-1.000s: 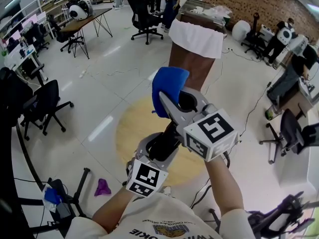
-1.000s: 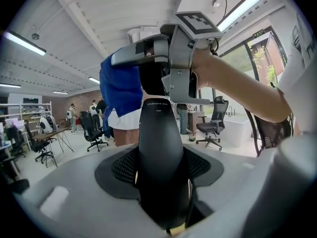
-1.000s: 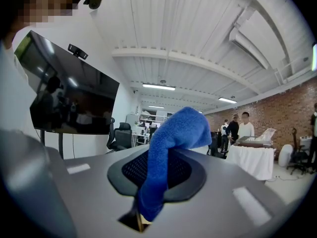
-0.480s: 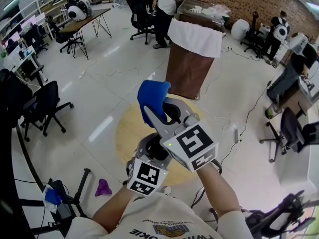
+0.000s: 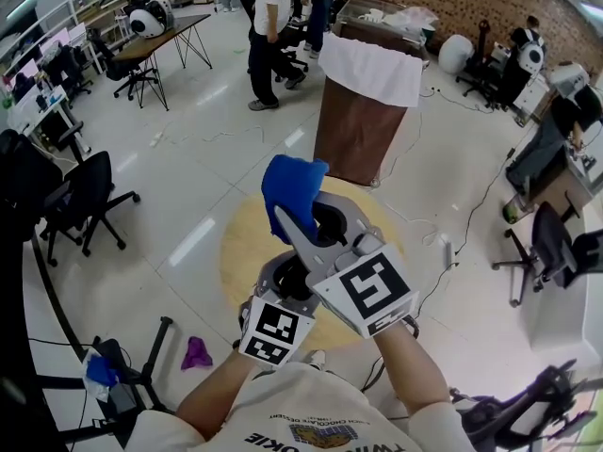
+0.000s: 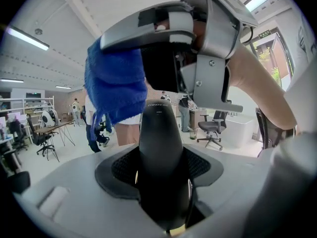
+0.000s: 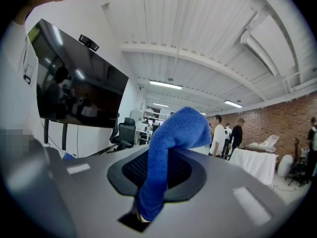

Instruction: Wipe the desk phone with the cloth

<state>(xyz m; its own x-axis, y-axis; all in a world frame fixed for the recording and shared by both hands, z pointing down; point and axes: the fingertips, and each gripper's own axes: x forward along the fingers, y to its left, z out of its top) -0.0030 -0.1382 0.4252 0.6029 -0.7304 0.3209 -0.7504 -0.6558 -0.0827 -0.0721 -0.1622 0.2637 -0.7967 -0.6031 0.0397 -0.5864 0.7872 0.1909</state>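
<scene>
Blue cloth (image 7: pixel 174 143) is pinched by its lower end between the clenched fingers of the right gripper (image 7: pixel 141 214), and the free part rises and flops over in a soft fold. The left gripper (image 5: pixel 300 281) has its fingers (image 6: pixel 69 182) grasping a black handset (image 6: pixel 161 152), most likely the desk phone's, which stands upright out of the pads with its top end free. Both are held in mid-air in front of the person, the cloth hanging just beside the handset's upper end; whether they touch cannot be told. No phone base, and no surface to carry one, is in view. The cloth looks light and limp, so it should be wiped with the bunched part near the fingers. The handset looks stiff, smooth and probably slippery, best held round its middle so that both ends stay bare. Nothing stands between the two except the right gripper's own body above the handset. Further out on the floor (image 5: pixel 188 158) are a brown cabinet (image 5: pixel 358 135) under a white sheet (image 5: pixel 372 72), people (image 5: pixel 268 36), office chairs (image 5: pixel 89 196) and a purple scrap (image 5: pixel 195 353), all well apart.
</scene>
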